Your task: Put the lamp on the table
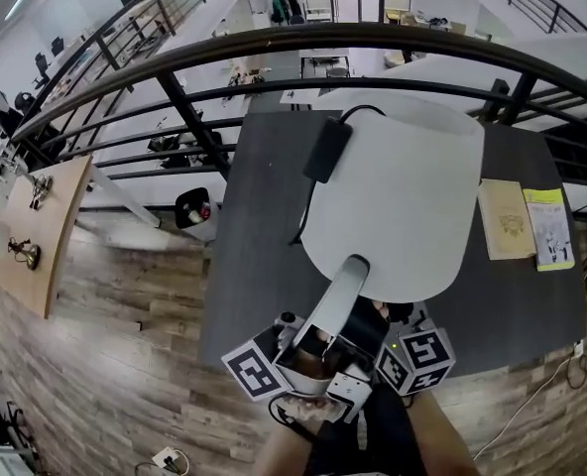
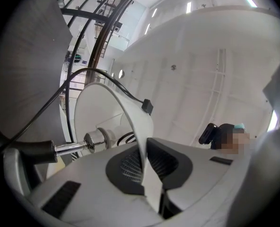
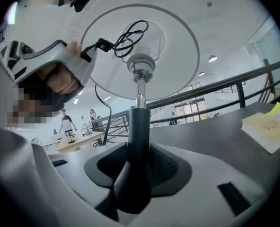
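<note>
At the far left a pale wooden table (image 1: 36, 236) is standing on the plank floor (image 1: 125, 365), and a dark railing (image 1: 274, 43) is curving across behind the dark grey worktop (image 1: 264, 266). We are holding the lamp (image 1: 403, 196) with both tongs over the near middle of that worktop, and we cannot tell whether any part of it is resting on the surface. The left tongs (image 2: 147, 169) are closing narrowly on the thin rim of the white shade (image 2: 130, 112), the edge of the shade running down between the two dark pads. A black power block (image 1: 327, 149) is showing at the shade's upper left edge, with a thin black cord (image 1: 303, 216) trailing from it; we cannot tell whether the block is lying on the worktop or hanging. From below, the shade is opening as a wide white disc with the cord looped inside it and a shiny metal neck (image 3: 140, 86) at its centre. The right tongs (image 3: 139, 169) are gripping the black stem (image 3: 139, 126) just under that neck, the pads pressing on both sides of it. On the right part of the worktop a tan book (image 1: 507, 219) and a yellow-green booklet (image 1: 548, 228) are lying side by side, well apart from the tongs.
</note>
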The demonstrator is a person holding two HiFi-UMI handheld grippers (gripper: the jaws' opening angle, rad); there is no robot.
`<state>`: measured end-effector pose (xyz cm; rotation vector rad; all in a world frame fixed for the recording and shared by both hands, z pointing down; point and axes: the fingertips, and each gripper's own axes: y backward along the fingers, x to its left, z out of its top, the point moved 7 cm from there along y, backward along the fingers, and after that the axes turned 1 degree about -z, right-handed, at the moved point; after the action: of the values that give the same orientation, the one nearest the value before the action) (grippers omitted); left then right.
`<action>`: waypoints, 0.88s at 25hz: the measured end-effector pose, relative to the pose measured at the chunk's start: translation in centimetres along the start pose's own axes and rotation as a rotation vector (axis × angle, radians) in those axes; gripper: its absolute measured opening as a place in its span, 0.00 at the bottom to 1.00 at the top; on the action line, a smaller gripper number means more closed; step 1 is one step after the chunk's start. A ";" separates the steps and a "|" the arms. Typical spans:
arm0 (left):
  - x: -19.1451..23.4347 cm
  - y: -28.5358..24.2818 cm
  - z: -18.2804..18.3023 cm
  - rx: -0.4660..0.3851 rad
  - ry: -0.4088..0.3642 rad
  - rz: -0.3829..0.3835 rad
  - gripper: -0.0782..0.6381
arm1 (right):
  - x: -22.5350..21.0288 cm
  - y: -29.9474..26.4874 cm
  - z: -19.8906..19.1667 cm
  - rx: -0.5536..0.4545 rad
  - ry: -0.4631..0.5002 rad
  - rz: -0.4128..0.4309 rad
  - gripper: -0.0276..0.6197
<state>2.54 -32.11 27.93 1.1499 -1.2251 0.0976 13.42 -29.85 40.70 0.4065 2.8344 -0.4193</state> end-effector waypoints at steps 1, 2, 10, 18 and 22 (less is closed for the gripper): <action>0.1 0.1 0.2 -0.004 -0.006 0.002 0.15 | 0.1 -0.5 -0.1 0.003 0.001 0.007 0.31; 0.3 0.2 0.5 -0.007 -0.014 0.004 0.15 | 0.1 -0.9 -0.1 0.007 0.001 0.016 0.31; 2.0 0.3 2.4 -0.048 -0.057 0.008 0.15 | -0.6 -4.4 -0.2 0.019 0.027 0.067 0.31; 3.8 -0.1 4.3 -0.049 -0.102 0.019 0.15 | -0.8 -8.0 0.0 0.022 0.067 0.112 0.31; 4.9 -0.2 5.1 -0.049 -0.107 0.023 0.16 | -1.4 -9.6 -0.3 0.029 0.067 0.121 0.31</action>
<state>1.20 -38.35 31.05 1.1104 -1.3288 0.0235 11.70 -38.89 43.66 0.6050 2.8512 -0.4304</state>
